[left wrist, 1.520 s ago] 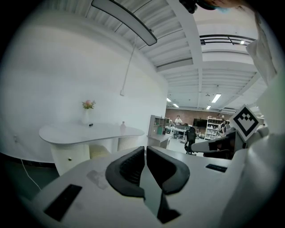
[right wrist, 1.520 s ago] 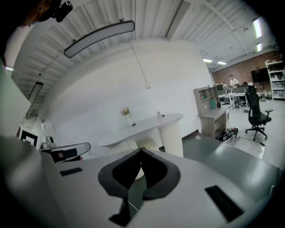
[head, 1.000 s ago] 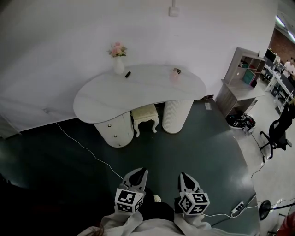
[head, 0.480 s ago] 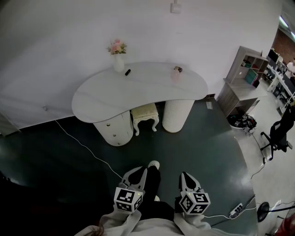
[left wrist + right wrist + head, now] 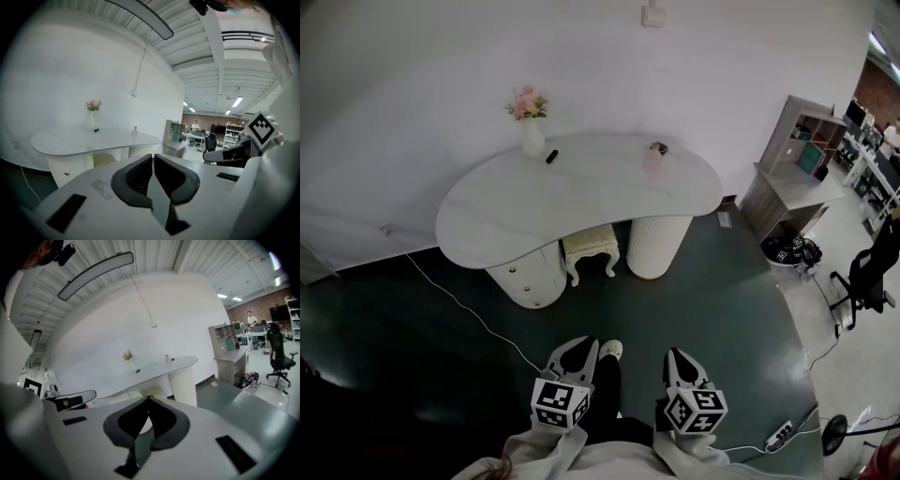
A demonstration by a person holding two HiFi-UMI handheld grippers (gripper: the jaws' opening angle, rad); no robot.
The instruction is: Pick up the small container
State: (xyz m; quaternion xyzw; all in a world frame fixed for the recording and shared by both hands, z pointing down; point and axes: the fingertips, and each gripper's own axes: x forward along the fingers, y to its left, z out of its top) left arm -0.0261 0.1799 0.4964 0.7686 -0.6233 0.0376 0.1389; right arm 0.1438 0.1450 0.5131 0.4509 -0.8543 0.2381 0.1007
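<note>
Table [image 5: 581, 192] stands far ahead of left gripper [image 5: 581, 345] and right gripper [image 5: 676, 356]; I carry both closed, empty, small container [image 5: 653, 157] beyond reach.

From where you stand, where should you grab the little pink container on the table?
Probably grab the container around its middle, squeezing its left and right sides, coming in level from the table's front edge. It stands upright, so its sides are free, the wall is close behind, and a small dark thing sits just behind it. Too far to see more.
</note>
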